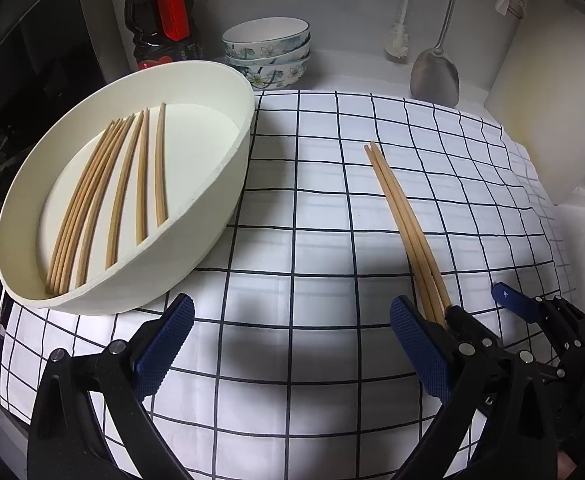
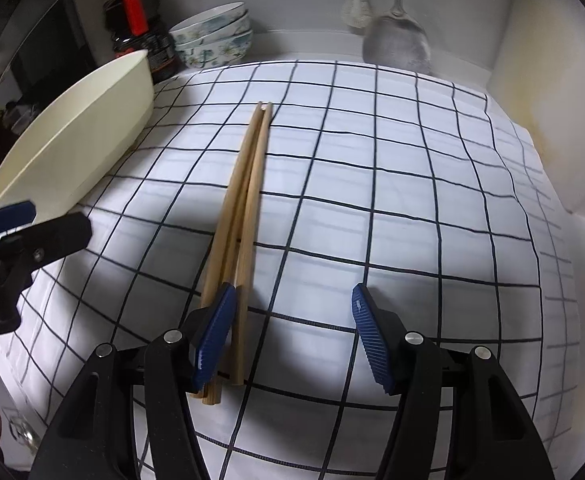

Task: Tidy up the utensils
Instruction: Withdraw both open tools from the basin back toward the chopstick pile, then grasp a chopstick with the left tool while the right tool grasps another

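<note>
2 chopsticks lie beside right claw's left pad.

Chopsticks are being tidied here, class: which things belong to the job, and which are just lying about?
Job: loose chopsticks on the checked cloth; cream tray holding sorted chopsticks; left gripper, right gripper, both open.

Lying about: sauce bottle; stacked bowls; metal spatula; brush.

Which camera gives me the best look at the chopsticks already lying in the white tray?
The left wrist view: it looks down into the white tray, so the chopsticks in the tray show nearly full length, lying side by side on its floor. The right wrist view shows only the tray's outer wall; its inside and those chopsticks are hidden.
</note>
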The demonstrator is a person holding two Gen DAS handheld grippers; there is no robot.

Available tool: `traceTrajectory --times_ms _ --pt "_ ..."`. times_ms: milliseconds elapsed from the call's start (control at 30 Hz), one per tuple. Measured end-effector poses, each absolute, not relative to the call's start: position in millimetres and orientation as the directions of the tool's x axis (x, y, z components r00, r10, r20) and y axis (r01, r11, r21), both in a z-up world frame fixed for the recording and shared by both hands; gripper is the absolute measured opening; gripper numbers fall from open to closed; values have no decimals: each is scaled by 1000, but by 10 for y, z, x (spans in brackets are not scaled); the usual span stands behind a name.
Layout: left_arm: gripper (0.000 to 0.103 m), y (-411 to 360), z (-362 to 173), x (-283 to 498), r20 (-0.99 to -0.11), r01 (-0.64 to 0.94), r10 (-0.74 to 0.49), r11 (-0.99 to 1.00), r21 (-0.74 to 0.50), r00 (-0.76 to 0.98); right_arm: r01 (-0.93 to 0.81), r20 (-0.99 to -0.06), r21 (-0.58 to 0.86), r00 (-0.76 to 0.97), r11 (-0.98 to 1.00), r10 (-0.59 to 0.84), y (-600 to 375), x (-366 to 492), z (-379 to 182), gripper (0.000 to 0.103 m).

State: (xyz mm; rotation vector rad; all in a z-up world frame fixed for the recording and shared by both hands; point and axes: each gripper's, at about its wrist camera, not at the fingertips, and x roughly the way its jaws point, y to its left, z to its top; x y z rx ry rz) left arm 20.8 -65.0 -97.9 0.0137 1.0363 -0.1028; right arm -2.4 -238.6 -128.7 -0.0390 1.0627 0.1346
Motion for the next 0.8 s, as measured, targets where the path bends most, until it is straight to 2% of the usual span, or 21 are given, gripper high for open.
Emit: traceTrajectory --times_ms 100,800 --pt "96 -707 -995 224 -860 98 -87 994 -43 503 -151 -875 -9 480 989 65 -2345 -36 -1317 58" --pt "97 -1263 -1335 410 -880 168 -115 985 -41 462 -67 -849 10 527 998 44 -2901 15 -1335 58"
